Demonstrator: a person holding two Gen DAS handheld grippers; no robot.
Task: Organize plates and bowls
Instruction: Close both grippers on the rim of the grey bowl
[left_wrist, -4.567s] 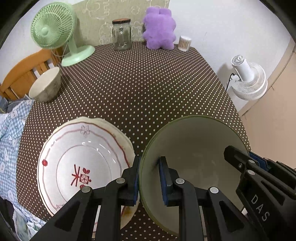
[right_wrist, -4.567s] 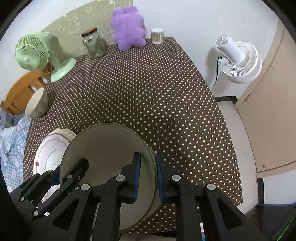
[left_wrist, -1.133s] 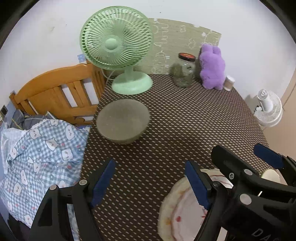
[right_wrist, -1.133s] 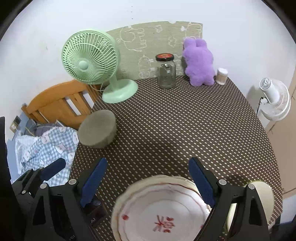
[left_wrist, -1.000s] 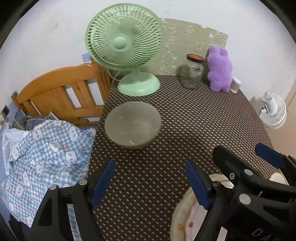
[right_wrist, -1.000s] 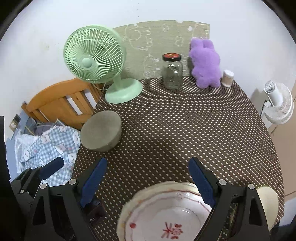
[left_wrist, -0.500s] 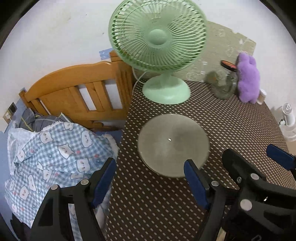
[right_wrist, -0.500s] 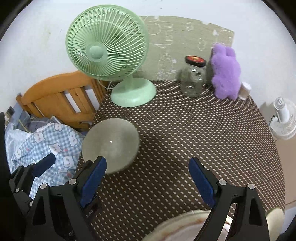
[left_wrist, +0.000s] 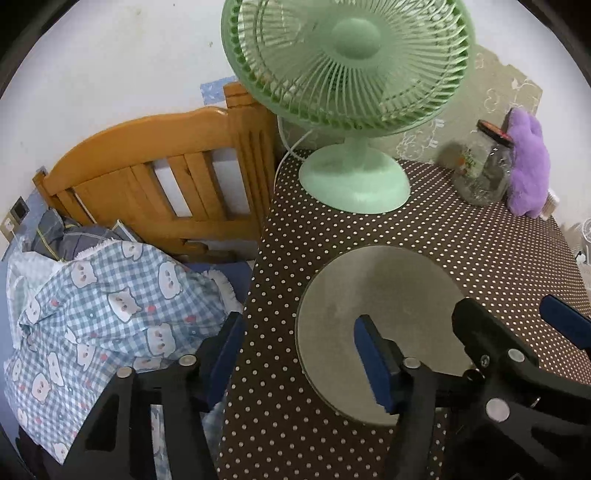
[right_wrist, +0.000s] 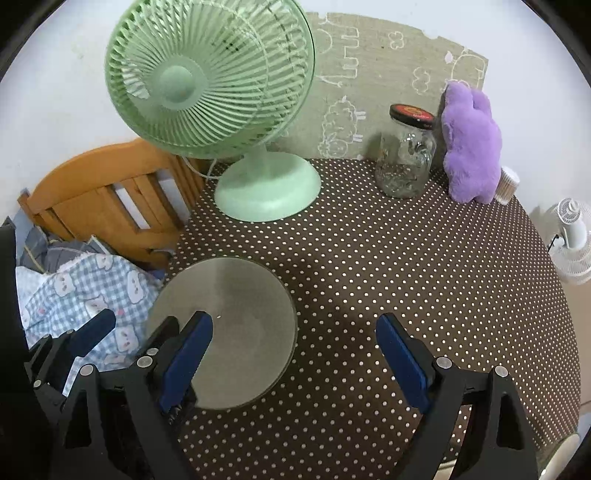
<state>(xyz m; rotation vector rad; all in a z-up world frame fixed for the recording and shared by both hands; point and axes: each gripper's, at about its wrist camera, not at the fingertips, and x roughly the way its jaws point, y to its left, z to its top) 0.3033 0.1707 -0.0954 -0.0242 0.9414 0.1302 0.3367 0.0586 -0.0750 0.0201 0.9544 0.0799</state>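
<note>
A grey-green bowl (left_wrist: 388, 295) (right_wrist: 243, 314) stands upright near the left edge of the dotted table (right_wrist: 406, 266). My left gripper (left_wrist: 299, 356) hangs over the bowl's left rim and its jaws are closing. One pad is over the bowl's inside and the other is outside, off the table's edge, and neither presses on the rim. My right gripper (right_wrist: 295, 354) is wide open over the bowl's right rim, with its left pad (right_wrist: 188, 350) above the bowl's inside and its right pad over bare cloth. Each wrist view also shows the other gripper's fingers.
A green fan (right_wrist: 221, 92) stands just behind the bowl. A glass jar (right_wrist: 406, 162) and a purple plush (right_wrist: 472, 147) stand at the back. A wooden chair back (left_wrist: 155, 184) and a checked cloth (left_wrist: 110, 302) lie left of the table. A white fan (right_wrist: 572, 236) stands on the floor to the right.
Both grippers have moved toward the bowl and sunk, so it now lies under their fingers. The patterned plates have dropped out of view. The left jaws have narrowed.
</note>
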